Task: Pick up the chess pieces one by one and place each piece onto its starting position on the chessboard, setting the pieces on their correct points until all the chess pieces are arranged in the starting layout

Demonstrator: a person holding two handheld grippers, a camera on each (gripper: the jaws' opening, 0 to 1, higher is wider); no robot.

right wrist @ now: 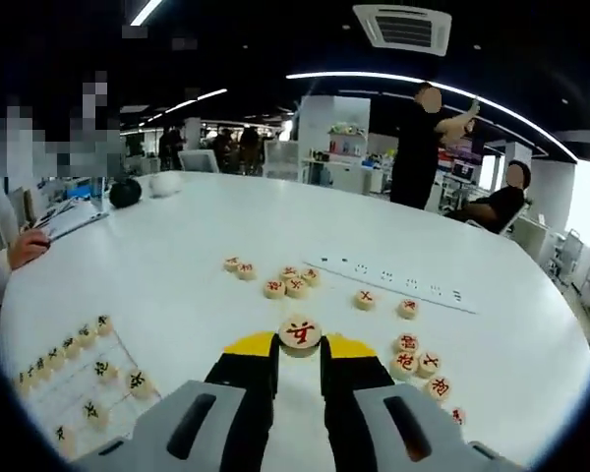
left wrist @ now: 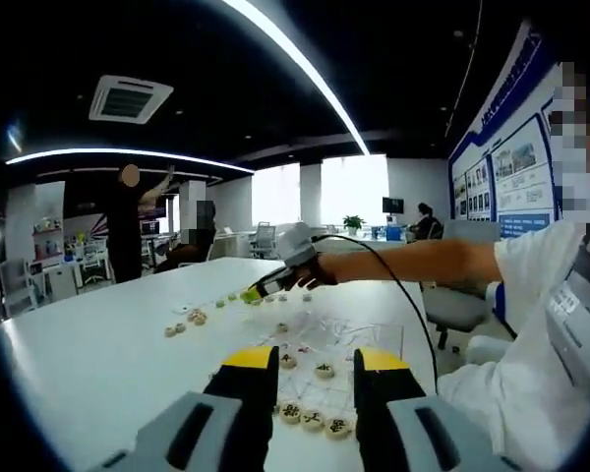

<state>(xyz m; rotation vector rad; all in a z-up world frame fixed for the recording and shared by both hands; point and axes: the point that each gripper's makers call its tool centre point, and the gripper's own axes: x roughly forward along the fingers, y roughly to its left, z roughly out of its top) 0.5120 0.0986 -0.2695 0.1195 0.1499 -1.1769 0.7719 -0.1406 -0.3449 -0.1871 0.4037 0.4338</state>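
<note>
Right gripper view: the right gripper (right wrist: pixel 300 346) pinches a red-marked piece (right wrist: pixel 300 332) by its edge. A slack grip could drop it. The left gripper (left wrist: pixel 316 366) hangs open over the chessboard (left wrist: pixel 374 336).

My left gripper (left wrist: pixel 315 366) jaws cover part of the near row of round tan wooden chess pieces (left wrist: pixel 314 420); characters there too small to read. Clear plastic chessboard sheet (left wrist: pixel 369 334) lines barely visible on the white table (left wrist: pixel 98 354). Right gripper view: chessboard (right wrist: pixel 74 379) cut off at lower left, edge pieces blurred. Red-marked disc (right wrist: pixel 300 332) bottom edge hidden between my right gripper (right wrist: pixel 298 356) tips.
</note>
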